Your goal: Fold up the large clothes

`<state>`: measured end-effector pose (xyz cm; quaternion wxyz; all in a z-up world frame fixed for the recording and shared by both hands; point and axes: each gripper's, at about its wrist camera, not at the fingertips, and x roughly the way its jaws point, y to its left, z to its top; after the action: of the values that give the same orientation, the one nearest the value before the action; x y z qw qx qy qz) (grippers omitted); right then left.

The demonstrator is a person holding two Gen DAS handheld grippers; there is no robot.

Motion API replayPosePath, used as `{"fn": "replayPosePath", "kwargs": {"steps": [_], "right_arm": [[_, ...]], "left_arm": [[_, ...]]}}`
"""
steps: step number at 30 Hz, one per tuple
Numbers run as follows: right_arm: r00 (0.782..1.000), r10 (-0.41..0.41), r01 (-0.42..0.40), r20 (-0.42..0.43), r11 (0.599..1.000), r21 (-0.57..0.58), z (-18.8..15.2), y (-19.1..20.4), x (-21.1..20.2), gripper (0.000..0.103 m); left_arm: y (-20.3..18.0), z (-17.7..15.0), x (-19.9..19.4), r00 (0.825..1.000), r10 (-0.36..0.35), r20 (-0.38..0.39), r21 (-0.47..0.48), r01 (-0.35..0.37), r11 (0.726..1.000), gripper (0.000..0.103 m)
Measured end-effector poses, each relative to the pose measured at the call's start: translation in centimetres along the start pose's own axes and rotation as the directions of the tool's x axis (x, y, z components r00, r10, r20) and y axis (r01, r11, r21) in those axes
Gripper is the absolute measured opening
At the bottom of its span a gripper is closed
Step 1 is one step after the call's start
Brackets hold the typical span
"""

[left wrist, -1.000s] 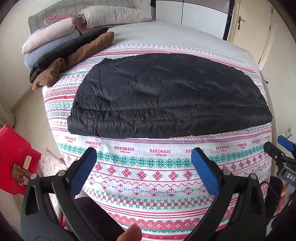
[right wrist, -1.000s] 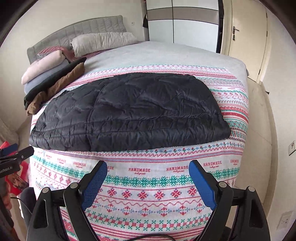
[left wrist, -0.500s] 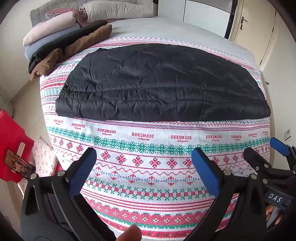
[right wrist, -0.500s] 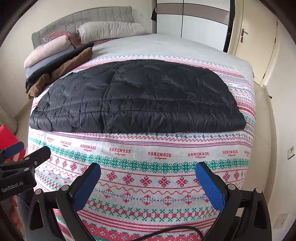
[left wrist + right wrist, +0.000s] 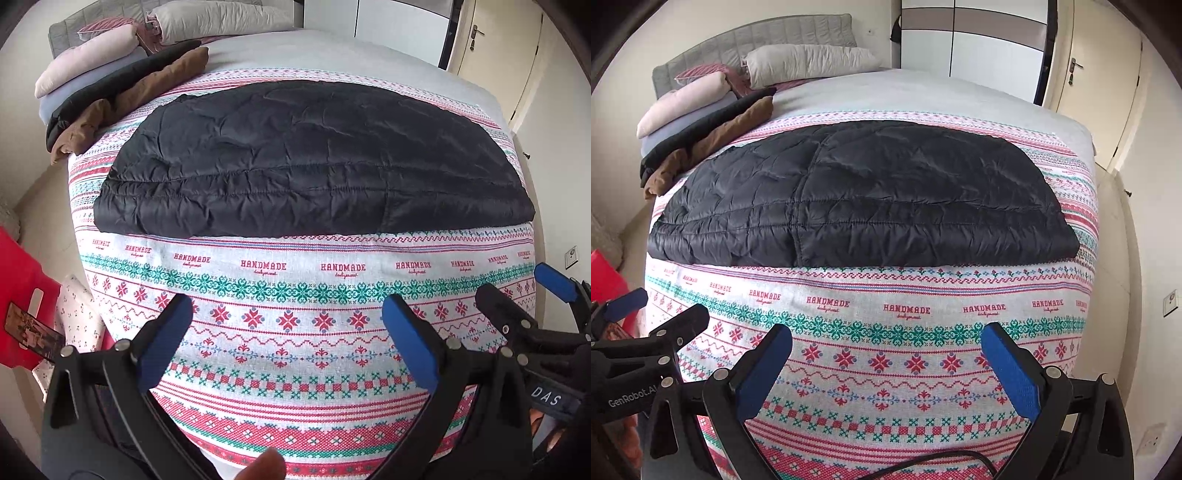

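Observation:
A black quilted jacket (image 5: 306,162) lies flat and folded across the patterned bedspread (image 5: 295,332), and it shows in the right wrist view (image 5: 864,195) too. My left gripper (image 5: 288,314) is open and empty, held over the bed's near edge, short of the jacket's near hem. My right gripper (image 5: 886,343) is open and empty at the same near edge. Each gripper shows in the other's view: the right one at the right edge (image 5: 524,295), the left one at the left edge (image 5: 653,310).
Folded clothes, brown (image 5: 140,96), black and pink, are stacked at the bed's far left beside pillows (image 5: 809,62). A red box (image 5: 22,295) stands on the floor at left. A wardrobe (image 5: 971,40) and a door (image 5: 1097,85) are behind the bed.
Both grippers have drawn back and lifted a little from the bed, so the jacket sits farther away. Both stayed open and empty. The jacket has not moved.

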<state>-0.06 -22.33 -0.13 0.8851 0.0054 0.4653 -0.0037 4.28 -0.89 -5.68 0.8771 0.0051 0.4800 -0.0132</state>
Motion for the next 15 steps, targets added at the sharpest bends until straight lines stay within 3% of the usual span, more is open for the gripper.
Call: {"fn": "replayPosePath", "kwargs": {"steps": [15], "right_arm": [[1.000, 0.006, -0.006, 0.001, 1.000, 0.025, -0.07, -0.22, 0.13, 0.103]], "left_arm": [[-0.24, -0.11, 0.27, 1.000, 0.002, -0.005, 0.003, -0.002, 1.000, 0.102]]}}
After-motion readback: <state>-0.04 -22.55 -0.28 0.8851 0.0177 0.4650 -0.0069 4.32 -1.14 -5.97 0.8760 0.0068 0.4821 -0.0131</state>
